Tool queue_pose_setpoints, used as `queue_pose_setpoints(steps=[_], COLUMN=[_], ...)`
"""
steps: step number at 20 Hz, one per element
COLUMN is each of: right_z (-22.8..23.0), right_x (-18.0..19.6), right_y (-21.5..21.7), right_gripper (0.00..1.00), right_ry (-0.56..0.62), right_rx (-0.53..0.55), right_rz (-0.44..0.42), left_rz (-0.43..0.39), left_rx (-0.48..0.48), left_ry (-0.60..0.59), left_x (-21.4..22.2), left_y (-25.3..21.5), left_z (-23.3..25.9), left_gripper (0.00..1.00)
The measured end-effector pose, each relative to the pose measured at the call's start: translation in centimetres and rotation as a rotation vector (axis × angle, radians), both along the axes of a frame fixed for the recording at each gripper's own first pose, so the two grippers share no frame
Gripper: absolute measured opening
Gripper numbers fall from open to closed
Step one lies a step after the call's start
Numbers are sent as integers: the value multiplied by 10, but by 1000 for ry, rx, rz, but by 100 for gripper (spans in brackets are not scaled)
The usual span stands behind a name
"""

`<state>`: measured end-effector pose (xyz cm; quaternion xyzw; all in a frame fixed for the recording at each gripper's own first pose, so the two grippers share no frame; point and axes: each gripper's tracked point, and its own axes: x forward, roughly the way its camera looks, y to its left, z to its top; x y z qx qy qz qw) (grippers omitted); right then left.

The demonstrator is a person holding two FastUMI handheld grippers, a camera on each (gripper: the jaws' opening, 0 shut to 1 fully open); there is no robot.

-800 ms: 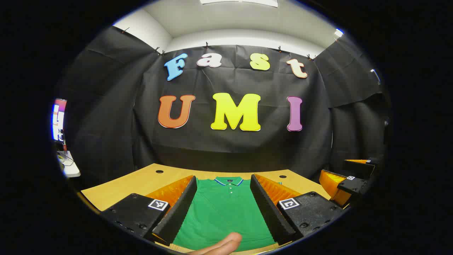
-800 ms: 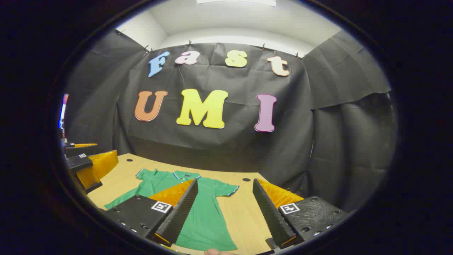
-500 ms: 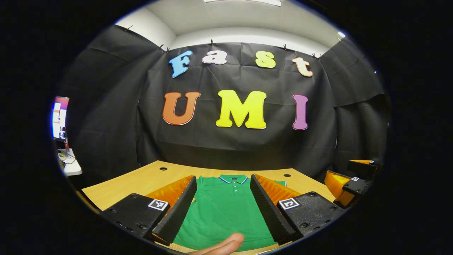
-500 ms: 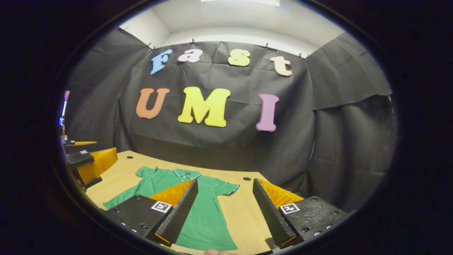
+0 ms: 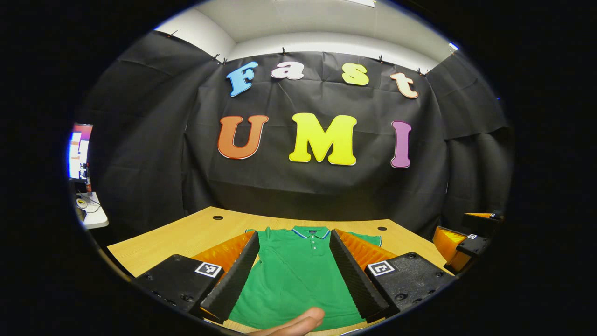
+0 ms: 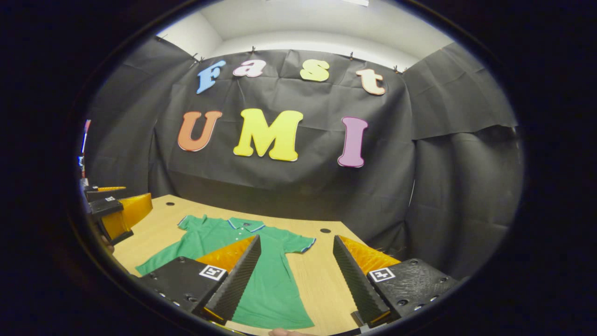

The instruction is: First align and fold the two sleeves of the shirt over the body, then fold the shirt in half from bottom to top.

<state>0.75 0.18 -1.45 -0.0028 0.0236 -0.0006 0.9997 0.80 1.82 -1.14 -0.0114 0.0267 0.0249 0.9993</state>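
Shirt [image 5: 298, 280] first: it is green, with a collar and little buttons, and it lies flat on the wooden table [image 5: 186, 235], front side up, collar toward the back wall. Both short sleeves lie spread out to the sides, so no fold looks done yet. In the right gripper view the right sleeve [image 6: 298, 243] sticks out past the body, and the left sleeve [image 6: 189, 223] sticks out on the far side. The left gripper [image 5: 295, 273] hangs over the middle of the shirt with its jaws spread wide and nothing between them. A fingertip [image 5: 298, 323] peeks in at the bottom of that view. The right gripper [image 6: 295, 275] is over the right edge of the shirt and the bare table beside it, jaws also spread wide and holding nothing. I think this is the very start, just getting ready for the sleeve step. Next, each gripper should probably go out to its own sleeve, come down low, and pinch the sleeve end. The cloth is thin and floppy, so a pinch may grab two layers or slip off.
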Motion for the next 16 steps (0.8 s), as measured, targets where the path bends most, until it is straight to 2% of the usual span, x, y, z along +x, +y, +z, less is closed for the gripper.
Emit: queue_pose_setpoints(steps=[1, 3, 5, 9, 12, 16], right_z=[-1, -5, -8, -10, -13, -38], right_x=[1, 3, 9, 31, 67, 131], right_y=[1, 1, -2, -5, -15, -23], right_gripper=[95, 97, 93, 95, 95, 97], right_ry=[0, 8, 15, 28, 60, 185], right_rx=[2, 0, 6, 46, 75, 169], right_rz=[2, 2, -2, 18, 13, 17], left_rz=[-1, -6, -11, -13, -19, -6], left_rx=[1, -4, -3, 37, 42, 45], left_ry=[2, 12, 24, 27, 24, 45], left_x=[1, 1, 3, 5, 7, 12], left_y=[-1, -3, -5, -6, -8, -3], left_z=[-1, -4, -8, -9, -11, -19], left_gripper=[97, 97, 97, 98, 98, 98])
